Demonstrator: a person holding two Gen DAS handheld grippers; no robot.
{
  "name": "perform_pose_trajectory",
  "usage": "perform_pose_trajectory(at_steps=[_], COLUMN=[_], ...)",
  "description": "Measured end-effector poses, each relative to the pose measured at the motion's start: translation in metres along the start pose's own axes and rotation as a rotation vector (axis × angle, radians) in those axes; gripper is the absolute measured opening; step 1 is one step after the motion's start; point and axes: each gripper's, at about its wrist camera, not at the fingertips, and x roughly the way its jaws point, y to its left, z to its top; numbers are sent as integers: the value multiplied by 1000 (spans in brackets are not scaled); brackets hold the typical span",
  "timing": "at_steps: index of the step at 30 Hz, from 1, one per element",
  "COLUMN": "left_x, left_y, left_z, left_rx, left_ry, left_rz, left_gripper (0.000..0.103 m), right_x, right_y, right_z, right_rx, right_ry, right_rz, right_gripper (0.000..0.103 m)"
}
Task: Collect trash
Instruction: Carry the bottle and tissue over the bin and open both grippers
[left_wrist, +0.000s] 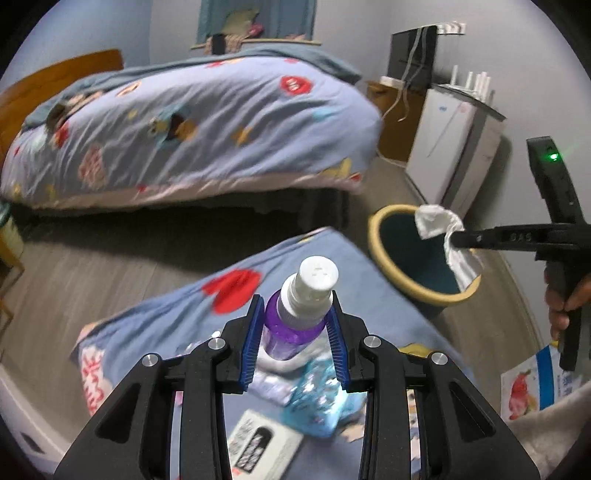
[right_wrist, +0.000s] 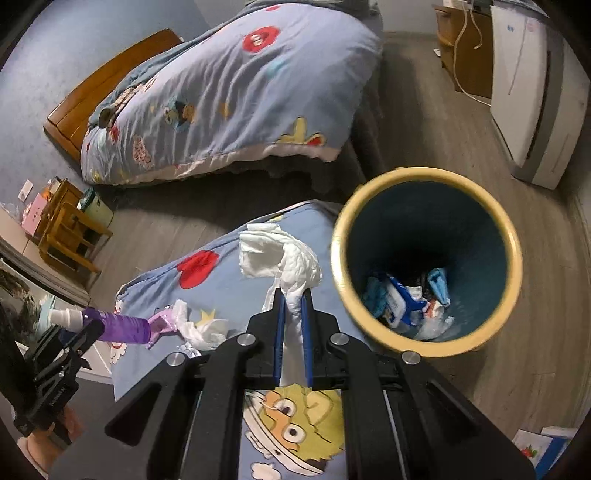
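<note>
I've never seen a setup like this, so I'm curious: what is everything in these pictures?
Bottle: one, purple with white cap, held above the near bed.
Tissue: one wad, white, held beside the bin.
Bin: one, teal with yellow rim, on the floor, wrappers inside.
Loose tissue: one, white, on the near bed.
Beds: two, blue cartoon covers.
Fridge: one, white, by the wall.
Chair: one, wooden, left side.
Box: one, white and black, on the near bed.
Left gripper: shut on the bottle.
Right gripper: shut on the tissue.
</note>
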Motion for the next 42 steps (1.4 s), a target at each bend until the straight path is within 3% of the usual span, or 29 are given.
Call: perform_pose_trajectory(at_steps=[11, 23, 37, 42], left_x=[33, 88, 155, 172], left_y=[-82, -147, -195, -200], left_z=[25, 26, 36, 36], left_rx=[96, 168, 208, 219], left_ry=[-1, 66, 74, 79], left_rz=[-61, -116, -188, -179], left_gripper=[35, 35, 35, 35], right_x=[-12, 5, 29, 36], right_y=[-78, -149, -178, -178], right_z=[-1, -3, -6, -7], right_rx=[90, 195, 293, 283], right_ry=[-25, -11, 11, 20], right_rz=[-53, -96, -137, -145], right_gripper=[8, 8, 8, 8])
